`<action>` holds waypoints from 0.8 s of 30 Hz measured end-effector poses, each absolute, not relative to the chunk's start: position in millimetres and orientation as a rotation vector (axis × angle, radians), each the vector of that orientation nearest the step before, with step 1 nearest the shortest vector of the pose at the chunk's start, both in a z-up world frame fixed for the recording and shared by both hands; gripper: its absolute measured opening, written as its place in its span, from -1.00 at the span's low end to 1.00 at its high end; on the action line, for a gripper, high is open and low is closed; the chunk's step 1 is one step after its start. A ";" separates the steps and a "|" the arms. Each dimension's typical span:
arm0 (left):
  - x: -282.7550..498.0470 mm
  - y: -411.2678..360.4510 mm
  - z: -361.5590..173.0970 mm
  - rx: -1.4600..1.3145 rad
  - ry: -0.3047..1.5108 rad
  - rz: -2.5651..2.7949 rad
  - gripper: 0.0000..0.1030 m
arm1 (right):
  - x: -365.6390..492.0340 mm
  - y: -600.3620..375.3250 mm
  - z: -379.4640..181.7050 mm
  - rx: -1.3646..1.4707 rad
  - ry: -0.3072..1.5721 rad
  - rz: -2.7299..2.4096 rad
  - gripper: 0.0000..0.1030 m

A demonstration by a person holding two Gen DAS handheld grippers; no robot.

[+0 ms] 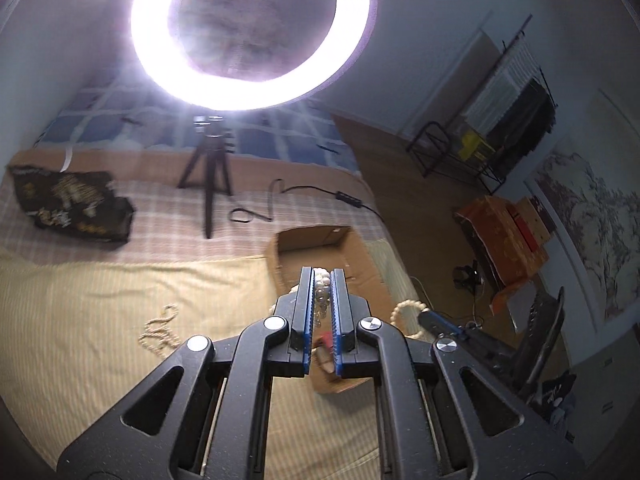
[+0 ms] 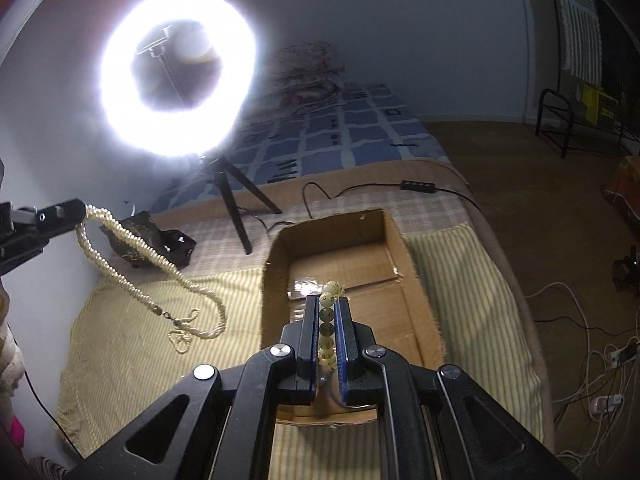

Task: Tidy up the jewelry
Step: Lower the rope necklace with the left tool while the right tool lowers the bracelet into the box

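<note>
The left gripper (image 1: 322, 276) has its jaws clamped on a twisted pearl necklace (image 2: 120, 248), which hangs down to the striped bed cover (image 2: 128, 344). The right gripper (image 2: 327, 302) pinches a pale bead bracelet (image 2: 329, 320) over the open cardboard box (image 2: 416, 280).

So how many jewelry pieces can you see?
2: pearl necklace hanging from the left hand-held gripper, bead bracelet in the right hand-held gripper. The thin strand on the bed may be a third.
</note>
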State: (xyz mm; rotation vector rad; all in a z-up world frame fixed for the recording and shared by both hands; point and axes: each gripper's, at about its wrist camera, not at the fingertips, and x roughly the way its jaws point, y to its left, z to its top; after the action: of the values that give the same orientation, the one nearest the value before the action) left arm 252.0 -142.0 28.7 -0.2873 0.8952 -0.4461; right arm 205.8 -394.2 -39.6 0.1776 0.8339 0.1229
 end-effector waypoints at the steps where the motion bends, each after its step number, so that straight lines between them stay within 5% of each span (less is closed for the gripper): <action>1: 255.2 -151.3 29.2 -0.282 0.898 -0.455 -0.90 | 206.3 -398.8 -40.9 0.186 0.836 0.121 -0.90; 24: 292.7 -257.8 3.3 -0.147 0.926 -0.476 -0.90 | 216.1 -432.8 -66.2 0.210 0.876 0.110 -0.90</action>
State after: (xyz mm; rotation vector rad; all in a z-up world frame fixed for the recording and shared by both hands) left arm 292.7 -257.8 3.3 -0.1470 0.9257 -0.4760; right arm 216.1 -432.8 -66.2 0.2096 0.8758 0.1104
